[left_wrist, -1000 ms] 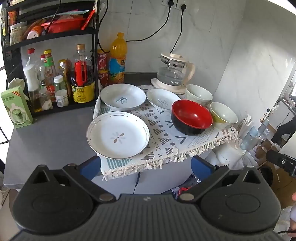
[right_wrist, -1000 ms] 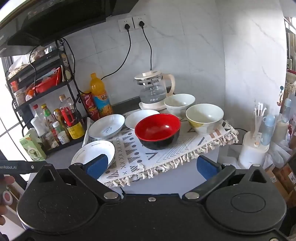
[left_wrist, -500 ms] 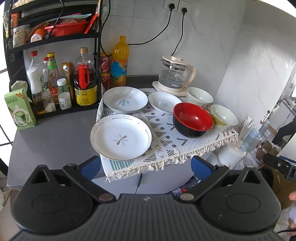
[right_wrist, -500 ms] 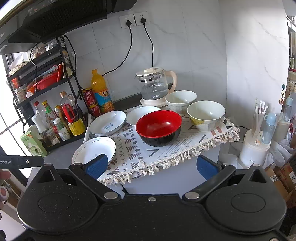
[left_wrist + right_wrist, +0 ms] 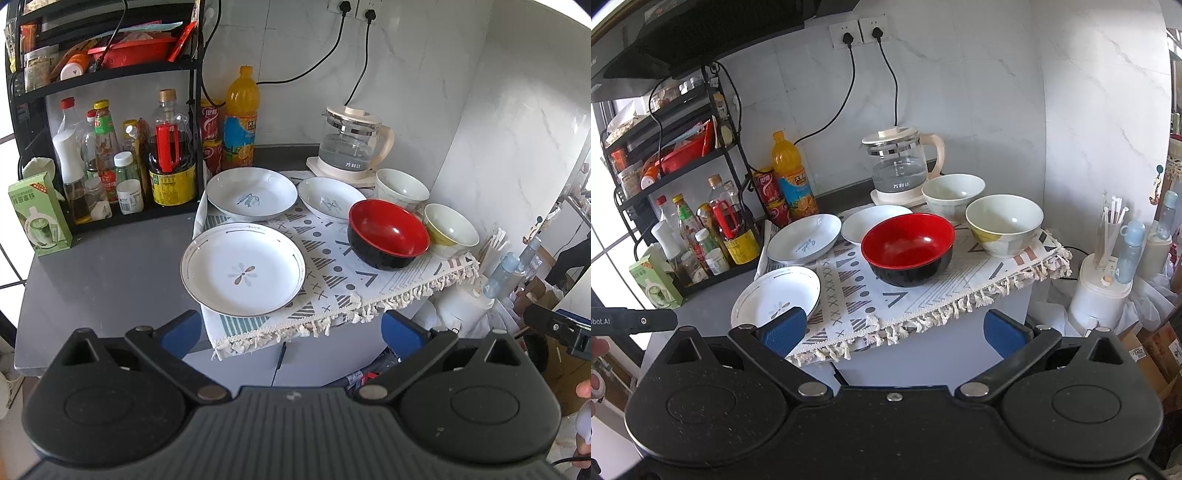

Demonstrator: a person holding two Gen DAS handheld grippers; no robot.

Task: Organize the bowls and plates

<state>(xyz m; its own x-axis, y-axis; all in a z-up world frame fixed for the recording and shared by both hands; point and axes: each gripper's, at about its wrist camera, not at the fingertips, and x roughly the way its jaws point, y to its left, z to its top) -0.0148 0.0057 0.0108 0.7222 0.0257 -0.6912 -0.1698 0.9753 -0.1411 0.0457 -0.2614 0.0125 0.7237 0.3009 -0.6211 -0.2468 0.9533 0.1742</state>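
Left tool [image 5: 291, 334] nearer; patterned cloth [image 5: 343, 273] covers counter [image 5: 103, 266].

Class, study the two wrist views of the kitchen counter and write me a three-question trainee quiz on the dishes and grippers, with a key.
1. How many plates and how many bowls lie on the patterned fringed cloth?
2. True or false: the red-and-black bowl is stacked inside the yellow-patterned white bowl.
3. Which dish lies nearest the left gripper: A) white plate with flower motif, B) glass kettle?

Key: 1) three plates, three bowls; 2) false; 3) A. The left gripper and right gripper are open and empty.
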